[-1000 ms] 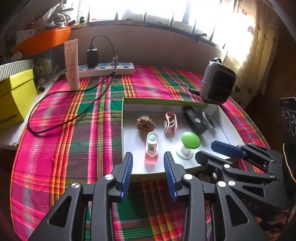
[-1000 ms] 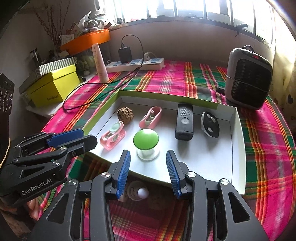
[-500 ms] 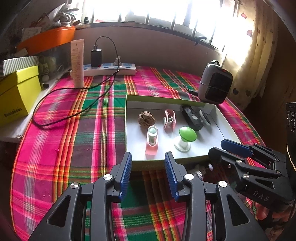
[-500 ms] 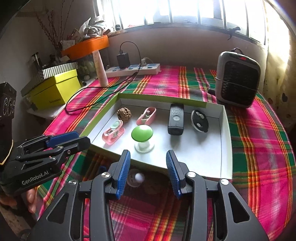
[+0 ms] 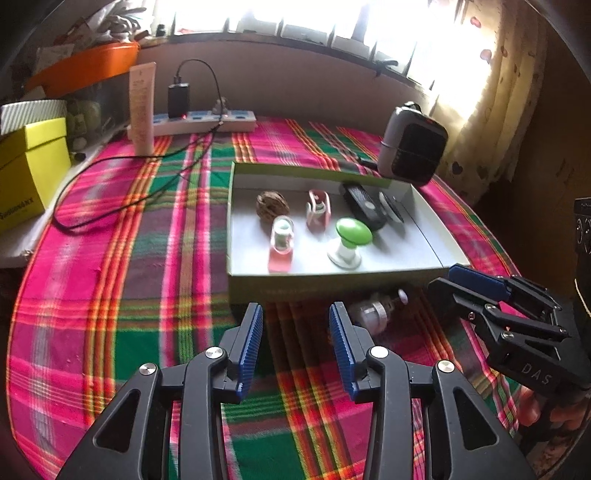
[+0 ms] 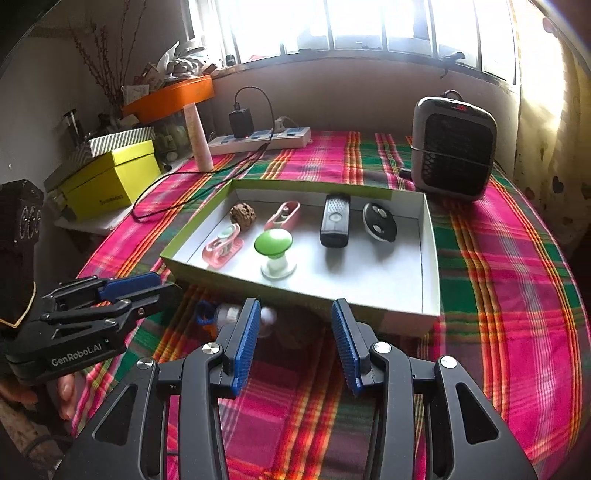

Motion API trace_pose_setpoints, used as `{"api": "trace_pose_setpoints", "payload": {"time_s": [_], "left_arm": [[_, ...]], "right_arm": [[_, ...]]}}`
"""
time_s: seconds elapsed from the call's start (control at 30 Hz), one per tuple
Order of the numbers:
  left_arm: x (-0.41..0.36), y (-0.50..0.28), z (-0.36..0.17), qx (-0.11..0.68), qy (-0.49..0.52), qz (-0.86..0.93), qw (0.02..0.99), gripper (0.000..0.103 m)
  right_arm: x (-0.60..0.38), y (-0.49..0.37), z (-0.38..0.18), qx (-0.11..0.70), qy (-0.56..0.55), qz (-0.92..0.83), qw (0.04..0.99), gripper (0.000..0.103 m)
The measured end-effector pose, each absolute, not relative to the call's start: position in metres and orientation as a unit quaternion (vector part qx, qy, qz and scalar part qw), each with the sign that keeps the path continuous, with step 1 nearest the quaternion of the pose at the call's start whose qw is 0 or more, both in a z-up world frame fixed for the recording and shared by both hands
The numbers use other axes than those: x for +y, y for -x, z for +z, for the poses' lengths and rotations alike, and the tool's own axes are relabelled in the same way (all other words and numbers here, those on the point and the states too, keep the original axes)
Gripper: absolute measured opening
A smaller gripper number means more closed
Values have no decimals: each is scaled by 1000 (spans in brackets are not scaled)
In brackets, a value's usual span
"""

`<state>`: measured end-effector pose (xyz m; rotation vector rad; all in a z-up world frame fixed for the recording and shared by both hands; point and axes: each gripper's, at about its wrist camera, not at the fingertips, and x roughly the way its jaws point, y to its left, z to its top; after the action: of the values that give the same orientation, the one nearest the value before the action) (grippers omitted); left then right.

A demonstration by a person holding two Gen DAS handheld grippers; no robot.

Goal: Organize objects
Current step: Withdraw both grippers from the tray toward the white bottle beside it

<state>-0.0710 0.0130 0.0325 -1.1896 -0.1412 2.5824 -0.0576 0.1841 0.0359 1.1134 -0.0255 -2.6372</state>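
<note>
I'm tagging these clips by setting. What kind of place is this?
Most likely a lived-in room at home: a plaid tablecloth on the table, a small heater and a power strip under a curtained window.

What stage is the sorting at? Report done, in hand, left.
Done: six items lie in the tray, among them the walnut and green knob. In hand: nothing; left tongs and right tongs are open. Left: small bottle on the cloth before the tray.
</note>
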Motion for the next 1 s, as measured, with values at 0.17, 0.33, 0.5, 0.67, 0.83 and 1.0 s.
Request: {"api": "trace_pose_setpoints", "payload": {"time_s": [0.17,0.33,0.5,0.67,0.83,1.0], "left_arm": [[19,71,26,-47,423,891,158,36],[22,74,21,-42,429,889,157,36],[29,77,18,-33,435,885,162,36],[31,81,14,-32,440,882,163,36],[37,83,13,-23,440,882,168,37],[36,84,13,-29,439,882,168,37]], "right_arm": [[188,54,29,-10,-394,-909,137,42],[187,53,25,-13,-400,-905,141,42],[192,51,22,-18,-403,-905,137,42],[201,51,19,-25,-408,-904,126,42],[203,54,16,-30,-414,-901,124,42],[196,57,15,-29,-416,-898,138,42]]}}
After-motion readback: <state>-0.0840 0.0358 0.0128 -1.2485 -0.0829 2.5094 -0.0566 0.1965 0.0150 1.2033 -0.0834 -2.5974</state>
